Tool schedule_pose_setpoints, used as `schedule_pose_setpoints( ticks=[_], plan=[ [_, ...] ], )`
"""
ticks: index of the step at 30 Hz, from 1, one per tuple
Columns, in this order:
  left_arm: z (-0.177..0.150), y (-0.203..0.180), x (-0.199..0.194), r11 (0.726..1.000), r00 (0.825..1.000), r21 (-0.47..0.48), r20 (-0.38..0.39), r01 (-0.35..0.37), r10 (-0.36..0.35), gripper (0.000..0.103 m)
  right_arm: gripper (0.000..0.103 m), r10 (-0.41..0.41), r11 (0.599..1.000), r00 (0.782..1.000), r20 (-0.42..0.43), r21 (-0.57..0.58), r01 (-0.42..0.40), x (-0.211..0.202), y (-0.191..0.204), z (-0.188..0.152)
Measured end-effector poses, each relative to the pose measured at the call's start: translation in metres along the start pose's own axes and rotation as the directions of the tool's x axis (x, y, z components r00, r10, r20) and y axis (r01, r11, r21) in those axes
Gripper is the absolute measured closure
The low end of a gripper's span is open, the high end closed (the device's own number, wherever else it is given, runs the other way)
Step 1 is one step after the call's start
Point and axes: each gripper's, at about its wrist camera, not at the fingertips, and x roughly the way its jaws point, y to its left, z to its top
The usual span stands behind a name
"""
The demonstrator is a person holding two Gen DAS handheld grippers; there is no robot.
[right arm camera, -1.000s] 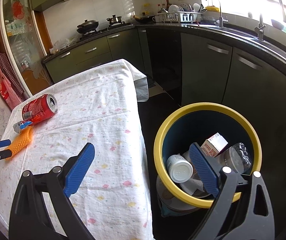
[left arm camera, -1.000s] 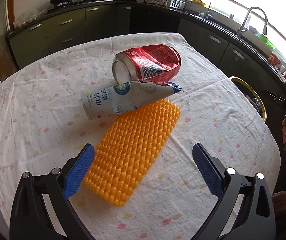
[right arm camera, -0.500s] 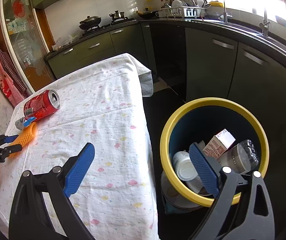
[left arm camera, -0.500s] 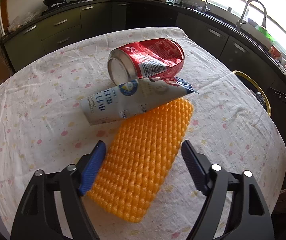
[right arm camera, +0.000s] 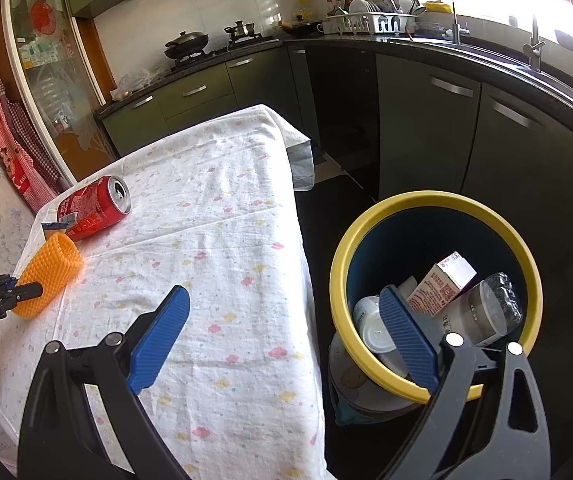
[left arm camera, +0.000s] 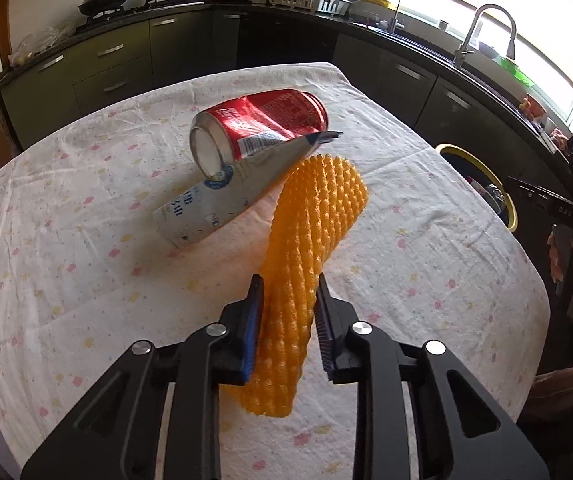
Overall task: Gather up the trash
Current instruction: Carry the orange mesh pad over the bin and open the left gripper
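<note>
Now | foam net [left arm camera: 306, 248] long axis away | left tongs [left arm camera: 288, 320] closing on it

Light source: daylight through the wide window [left arm camera: 486, 24] over the sink counter, blown out to white in both views.
Overall level: bright on the white flower-print tablecloth [left arm camera: 86, 280]; the dark green lower cabinets [right arm camera: 506, 152] read near black.
Glare: highlights on the crushed red metal can [left arm camera: 262, 128] and the curved steel tap [left arm camera: 486, 28].
Shadows: soft and short, falling beside the orange bumpy foam net sleeve [left arm camera: 306, 248] on the cloth.
Distortion: strong fisheye, counter lines bow, black vignette at the corners.
Focus: centre sharp; edges smeared, slight blur on the near black gripper frames.
</note>
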Motion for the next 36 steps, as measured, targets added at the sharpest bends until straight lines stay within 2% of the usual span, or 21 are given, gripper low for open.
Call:
schedule_pose_setpoints(
  ticks=[4,11,18,24,29,33,36],
  plan=[
    [-0.005,-0.023,-0.011,0.998,1.000,0.048,-0.001,0.029,-0.029,0.085,0.012,0.007,1.000,1.000,0.008,0.000,-0.007,-0.006,0.001,0.000],
    [-0.010,-0.064,-0.038,0.990,0.996,0.116,0.029,0.082,-0.086,0.085,0.012,0.018,1.000,0.999,0.031,0.008,-0.018,-0.019,-0.001,-0.003],
    [0.008,-0.115,-0.036,0.971,0.987,0.185,0.024,0.149,-0.157,0.085,0.012,-0.006,0.999,0.997,0.076,0.049,0.002,-0.041,-0.018,-0.008],
    [0.047,-0.177,0.002,0.940,0.973,0.252,-0.028,0.229,-0.229,0.085,0.012,-0.136,0.987,0.982,0.129,0.109,0.122,-0.070,-0.059,-0.019],
    [0.094,-0.239,0.051,0.910,0.952,0.278,-0.080,0.306,-0.295,0.085,0.012,-0.197,0.965,0.969,0.148,0.204,0.165,-0.089,-0.105,-0.032],
    [0.129,-0.282,0.102,0.909,0.949,0.271,-0.121,0.315,-0.293,0.085,0.011,-0.222,0.944,0.964,0.147,0.281,0.175,-0.097,-0.137,-0.044],
    [0.148,-0.307,0.139,0.917,0.953,0.265,-0.133,0.298,-0.271,0.085,0.011,-0.231,0.932,0.963,0.137,0.314,0.179,-0.099,-0.153,-0.052]
  ],
)
